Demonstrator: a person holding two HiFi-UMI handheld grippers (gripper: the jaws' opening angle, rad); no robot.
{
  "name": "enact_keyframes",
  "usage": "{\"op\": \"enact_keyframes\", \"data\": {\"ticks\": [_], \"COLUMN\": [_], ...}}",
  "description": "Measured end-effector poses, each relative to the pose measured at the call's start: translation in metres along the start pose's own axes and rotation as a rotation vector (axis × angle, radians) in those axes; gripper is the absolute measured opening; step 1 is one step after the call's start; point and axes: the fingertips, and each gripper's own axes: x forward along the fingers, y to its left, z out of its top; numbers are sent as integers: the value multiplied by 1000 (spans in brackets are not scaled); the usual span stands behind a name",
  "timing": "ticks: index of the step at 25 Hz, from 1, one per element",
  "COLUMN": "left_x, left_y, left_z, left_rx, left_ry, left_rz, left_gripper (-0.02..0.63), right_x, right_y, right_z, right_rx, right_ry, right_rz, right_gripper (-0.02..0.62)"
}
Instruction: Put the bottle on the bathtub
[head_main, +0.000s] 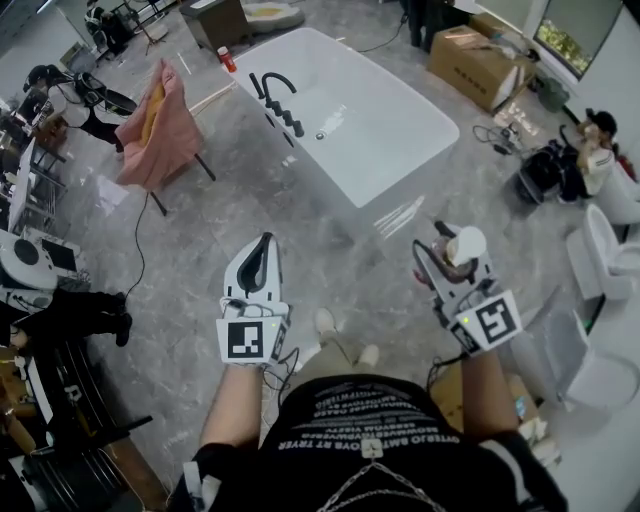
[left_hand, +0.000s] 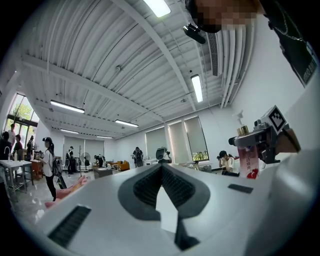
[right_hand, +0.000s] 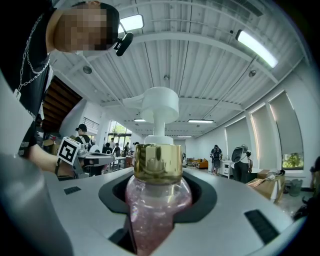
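Observation:
The white bathtub (head_main: 385, 140) stands on the grey floor ahead of me, with a black faucet (head_main: 277, 97) on its left rim. My right gripper (head_main: 441, 256) is shut on a pink glittery bottle (right_hand: 157, 197) with a gold collar and a white pump head (head_main: 466, 242), held upright well short of the tub. The left gripper view also shows the bottle (left_hand: 247, 160) off to the right. My left gripper (head_main: 265, 241) is shut with nothing in it, level with the right one; in its own view the left gripper (left_hand: 161, 168) points up at the ceiling.
A pink towel (head_main: 160, 118) hangs on a rack left of the tub. A small red-capped bottle (head_main: 228, 60) stands at the tub's far left corner. A cardboard box (head_main: 482, 66), a seated person (head_main: 592, 150) and a toilet (head_main: 603, 252) are at the right. Desks with equipment line the left.

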Motion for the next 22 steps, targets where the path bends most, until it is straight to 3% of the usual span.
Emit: {"op": "enact_keyframes", "data": {"ticks": [5, 22], "left_x": [21, 93], "left_y": [17, 93], "left_z": [-4, -17], "left_rx": [-9, -10], "left_ry": [-2, 2], "left_rz": [-26, -63], "left_gripper": [2, 2], "right_x": [30, 120], "right_y": [1, -21], "right_z": [5, 4], "right_rx": [38, -6], "right_ry": [15, 49], "right_rz": [-19, -46], "right_gripper": [175, 175]}}
